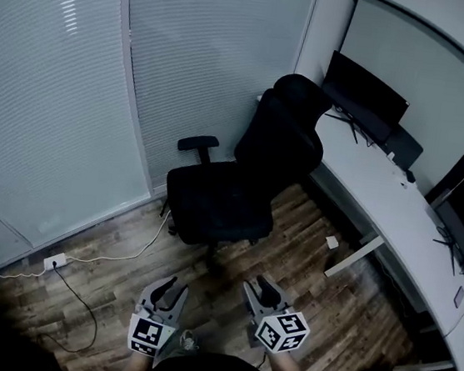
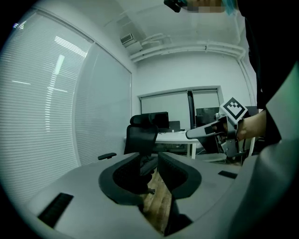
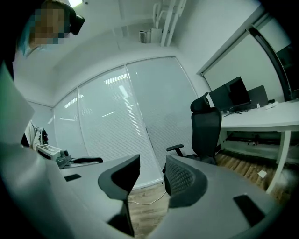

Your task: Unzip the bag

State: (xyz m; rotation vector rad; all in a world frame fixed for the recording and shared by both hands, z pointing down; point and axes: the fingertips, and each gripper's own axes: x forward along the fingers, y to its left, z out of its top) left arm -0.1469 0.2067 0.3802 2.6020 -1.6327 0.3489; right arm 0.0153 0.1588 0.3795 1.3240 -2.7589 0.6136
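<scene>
No bag shows in any view. In the head view both grippers are held low in front of the person, above the wooden floor. My left gripper [image 1: 167, 287] has its jaws apart with only floor showing between them [image 2: 150, 162]. A short way to its right, my right gripper [image 1: 259, 290] stands open as well, nothing between its jaws [image 3: 152, 164]. The left gripper view catches the right gripper [image 2: 219, 128] in a hand at the right. The right gripper view catches the left gripper [image 3: 60, 156] at the left.
A black office chair [image 1: 242, 173] stands just ahead. A long white desk [image 1: 381, 203] with dark monitors [image 1: 365, 92] curves along the right. A glass wall with blinds [image 1: 59, 92] is at the left, with a power strip and cable [image 1: 55, 262] on the floor.
</scene>
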